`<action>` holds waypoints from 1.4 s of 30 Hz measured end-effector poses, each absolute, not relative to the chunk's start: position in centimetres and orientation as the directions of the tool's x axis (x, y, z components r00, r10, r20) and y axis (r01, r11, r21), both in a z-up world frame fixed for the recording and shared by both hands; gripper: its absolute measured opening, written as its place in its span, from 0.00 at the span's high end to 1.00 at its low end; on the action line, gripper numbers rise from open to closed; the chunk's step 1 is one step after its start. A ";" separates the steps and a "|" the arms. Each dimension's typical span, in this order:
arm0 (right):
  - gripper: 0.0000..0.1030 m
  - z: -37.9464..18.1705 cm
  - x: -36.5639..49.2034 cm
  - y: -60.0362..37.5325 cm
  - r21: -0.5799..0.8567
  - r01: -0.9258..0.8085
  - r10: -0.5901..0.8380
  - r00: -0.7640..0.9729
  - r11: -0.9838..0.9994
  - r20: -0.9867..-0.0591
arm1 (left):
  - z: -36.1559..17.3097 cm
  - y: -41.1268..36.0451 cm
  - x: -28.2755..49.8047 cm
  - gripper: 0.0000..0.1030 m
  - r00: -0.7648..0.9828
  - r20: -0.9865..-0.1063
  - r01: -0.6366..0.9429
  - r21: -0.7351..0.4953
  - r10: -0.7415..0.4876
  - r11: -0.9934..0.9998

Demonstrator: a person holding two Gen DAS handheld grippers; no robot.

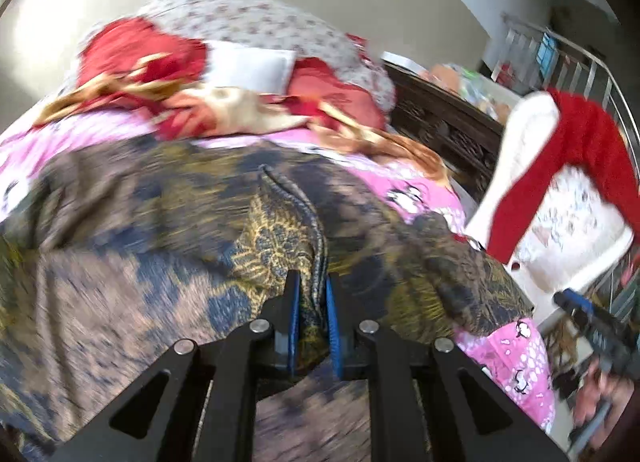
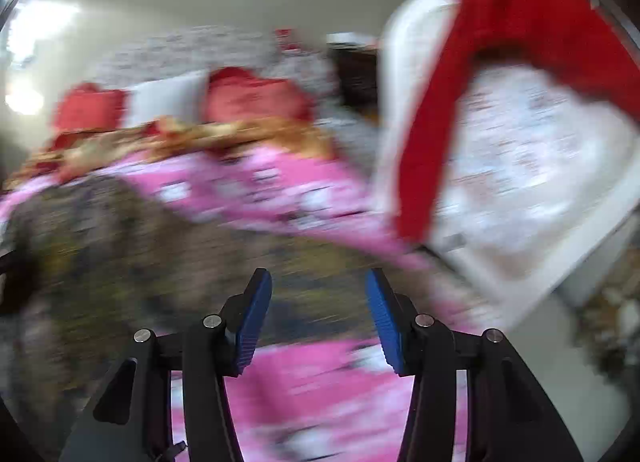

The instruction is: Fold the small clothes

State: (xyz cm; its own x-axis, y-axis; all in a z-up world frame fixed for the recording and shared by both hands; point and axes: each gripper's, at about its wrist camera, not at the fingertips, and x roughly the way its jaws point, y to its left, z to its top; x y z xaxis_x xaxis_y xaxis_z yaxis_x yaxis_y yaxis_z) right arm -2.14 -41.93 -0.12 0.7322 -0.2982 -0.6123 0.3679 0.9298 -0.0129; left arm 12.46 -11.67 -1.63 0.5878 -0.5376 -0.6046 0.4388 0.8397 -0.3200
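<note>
Left-wrist and right-wrist views over a bed. No container shows clearly; a white plastic chair (image 1: 516,166) stands to the right of the left gripper (image 1: 313,302), off the bed's edge, with a red garment (image 1: 576,158) draped over its back and a pale printed cloth (image 1: 560,214) on its seat.

The patterned garment (image 1: 160,230), dark blue, brown and gold, lies spread on the pink bedsheet (image 1: 516,358) directly ahead of and beneath the left gripper. Its right edge falls short of the mattress edge, leaving a strip of bare pink sheet to the right of the gripper. Beyond the garment, farther ahead, a heap of red and gold bedding (image 1: 168,82) and a white pillow (image 1: 248,66) fills the far end of the bed. A dark carved bed frame (image 1: 440,122) bounds the bed ahead and to the right.

The left gripper is nearly closed, its blue pads (image 1: 294,314) pinching a raised fold of the patterned garment that runs forward from between them.

The right gripper (image 2: 318,310) stands about half open with nothing between its pads; it hovers above the garment's near edge and the pink sheet. That view is heavily blurred. In the left-wrist view the right gripper appears at far right, beside the bed's edge, held in a hand (image 1: 600,398).
</note>
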 end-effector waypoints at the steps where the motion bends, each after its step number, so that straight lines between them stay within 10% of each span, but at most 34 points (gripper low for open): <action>1: 0.50 -0.9 -1.7 -40.6 0.014 0.337 -0.255 0.736 0.941 -0.628 | -2.1 -13.0 12.6 0.88 0.567 -0.618 0.453 -0.318 -0.544 0.833; 10: 0.50 -3.7 5.8 -34.5 0.383 -0.054 0.293 0.742 0.922 -0.602 | -4.5 -10.3 7.3 0.47 0.407 -0.711 0.509 -0.344 -0.573 0.789; 21: 0.50 -8.3 14.6 -29.2 0.428 -0.216 0.459 0.636 0.878 -0.620 | -7.0 1.8 3.2 0.46 0.542 -0.732 0.337 -0.260 -0.412 0.905; 24: 0.76 -8.8 14.5 -29.3 0.521 -0.261 0.561 0.590 0.813 -0.581 | -7.1 1.8 3.3 0.46 0.551 -0.728 0.327 -0.262 -0.409 0.908; 25: 0.91 -8.8 14.2 -29.4 0.516 -0.258 0.556 0.590 0.817 -0.585 | -7.2 1.7 3.3 0.46 0.551 -0.729 0.327 -0.259 -0.406 0.909; 42: 0.87 -8.3 9.1 -36.1 0.414 0.000 0.323 0.624 0.910 -0.712 | -4.4 3.9 4.1 0.46 0.611 -0.691 0.264 -0.282 -0.386 0.922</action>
State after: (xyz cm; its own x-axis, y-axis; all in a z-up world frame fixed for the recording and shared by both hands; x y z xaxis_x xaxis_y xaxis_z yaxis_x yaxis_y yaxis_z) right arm 9.06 -36.09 -8.34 0.6237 0.3233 -0.7116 0.0003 0.9104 0.4138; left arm 4.10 3.88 -4.45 0.6110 -0.3863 -0.6910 0.2643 0.9223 -0.2819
